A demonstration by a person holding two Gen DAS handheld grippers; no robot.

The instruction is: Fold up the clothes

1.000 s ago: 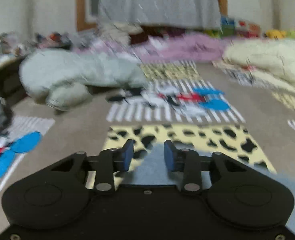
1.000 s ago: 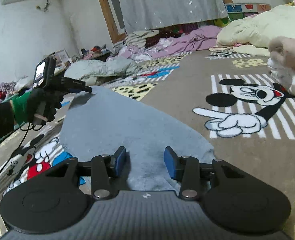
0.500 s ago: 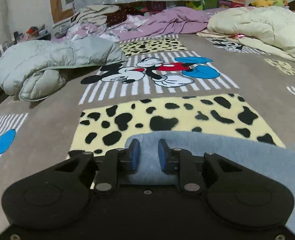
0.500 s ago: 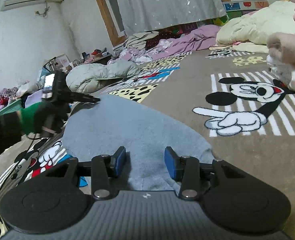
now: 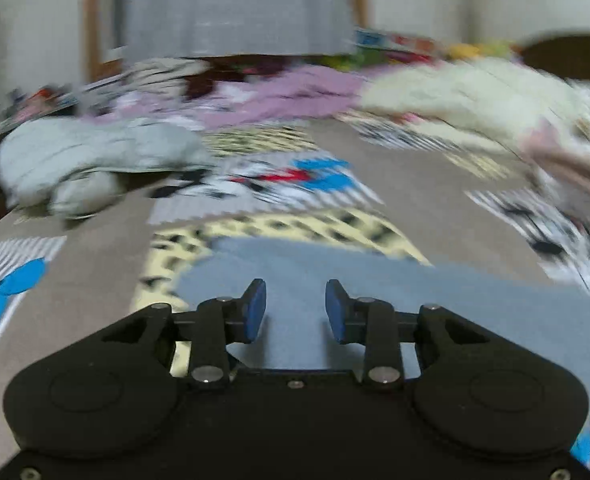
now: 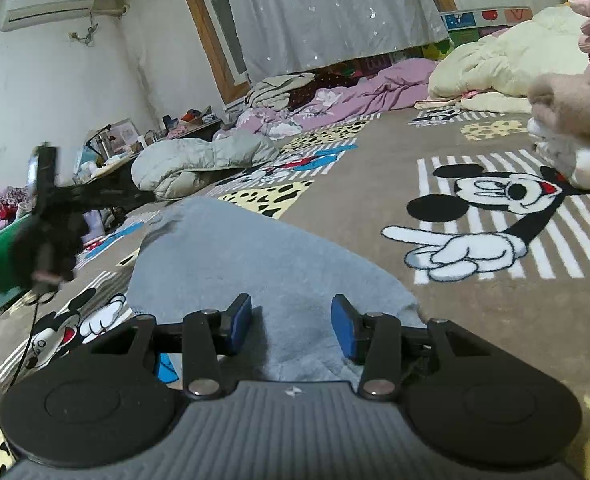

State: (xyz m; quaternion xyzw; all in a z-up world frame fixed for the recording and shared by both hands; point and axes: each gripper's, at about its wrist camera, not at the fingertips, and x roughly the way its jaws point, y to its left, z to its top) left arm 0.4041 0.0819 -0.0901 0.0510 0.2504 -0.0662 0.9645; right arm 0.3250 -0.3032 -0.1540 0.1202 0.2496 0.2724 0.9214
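A blue-grey garment (image 6: 255, 256) lies flat on the patterned carpet (image 6: 375, 216); it also shows in the left wrist view (image 5: 375, 280). My left gripper (image 5: 295, 306) is open and empty, hovering over the garment's left part with blue pads apart. My right gripper (image 6: 291, 322) is open and empty just above the garment's near edge. In the right wrist view the left gripper (image 6: 51, 200) shows blurred at the far left, held in a gloved hand, away from the garment's far corner.
A grey-green padded jacket (image 6: 199, 160) lies beyond the garment. Purple bedding (image 6: 355, 96) and a cream quilt (image 6: 507, 64) lie at the back. Plush toys (image 6: 575, 128) stand at the right. Clutter and a low table (image 6: 107, 176) line the left wall.
My left gripper opened and let go of the garment's corner, then pulled back and up to the left. The garment corner now lies flat. My right gripper stayed put and open.
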